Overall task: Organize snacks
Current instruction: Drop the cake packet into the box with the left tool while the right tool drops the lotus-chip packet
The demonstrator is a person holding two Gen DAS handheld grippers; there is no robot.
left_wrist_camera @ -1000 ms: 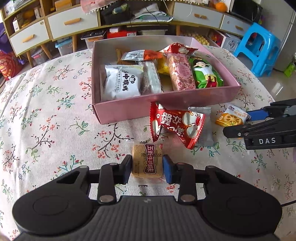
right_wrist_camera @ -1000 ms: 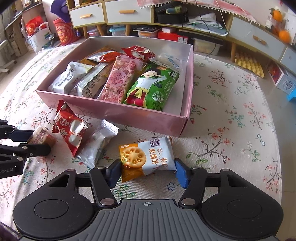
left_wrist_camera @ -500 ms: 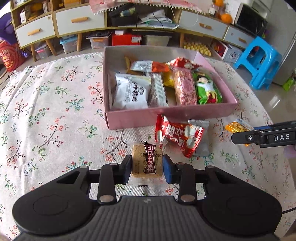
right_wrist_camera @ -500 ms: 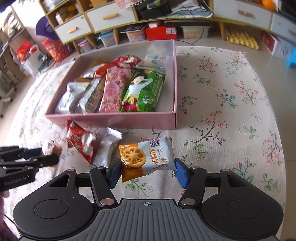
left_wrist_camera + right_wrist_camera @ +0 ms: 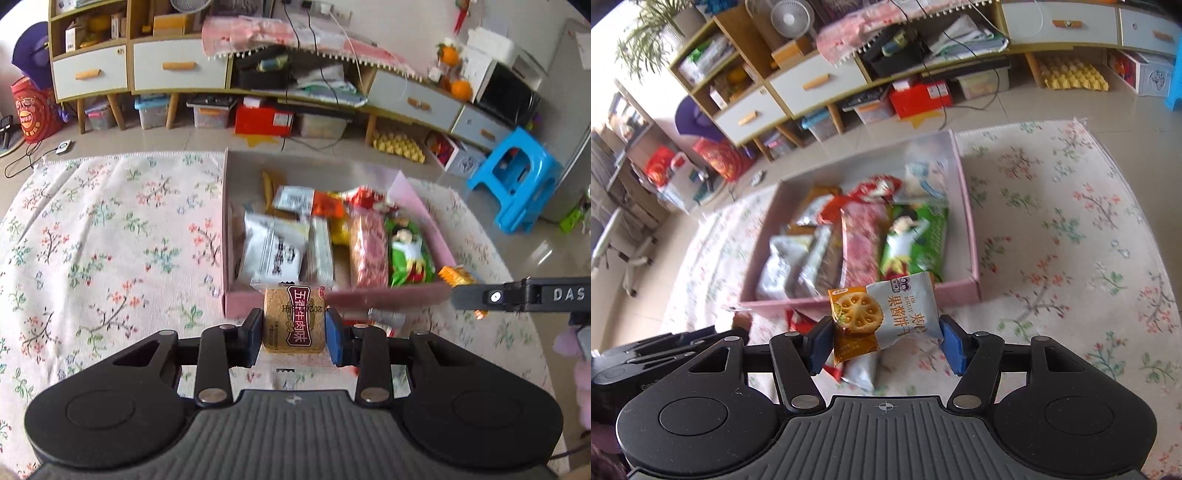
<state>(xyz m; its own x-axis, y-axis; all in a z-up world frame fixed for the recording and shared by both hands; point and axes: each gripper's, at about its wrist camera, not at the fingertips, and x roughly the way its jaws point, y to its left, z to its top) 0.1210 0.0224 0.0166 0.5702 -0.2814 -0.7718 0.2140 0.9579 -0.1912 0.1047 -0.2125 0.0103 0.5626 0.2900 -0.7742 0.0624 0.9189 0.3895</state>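
Note:
My left gripper [image 5: 294, 336] is shut on a small brown cracker pack with a dark red label [image 5: 294, 319], held in the air just before the pink box's near wall [image 5: 388, 298]. My right gripper [image 5: 886, 341] is shut on a jam biscuit packet [image 5: 890, 314], orange and pale grey, lifted above the cloth short of the pink box [image 5: 971, 221]. The box holds several snack packs, among them a green one [image 5: 916, 240] and a white one [image 5: 271, 251]. The right gripper's arm [image 5: 517, 297] shows at the right of the left wrist view.
A red snack pack [image 5: 801, 321] and a clear wrapper [image 5: 862, 371] lie on the floral tablecloth [image 5: 110, 240] in front of the box. The left gripper's body [image 5: 646, 354] is at lower left. Beyond the table stand low cabinets and a blue stool [image 5: 517, 177].
Both grippers have risen off the cloth with their packs and tilted, so the box now sits lower and farther in each view. The grips have stayed the same.

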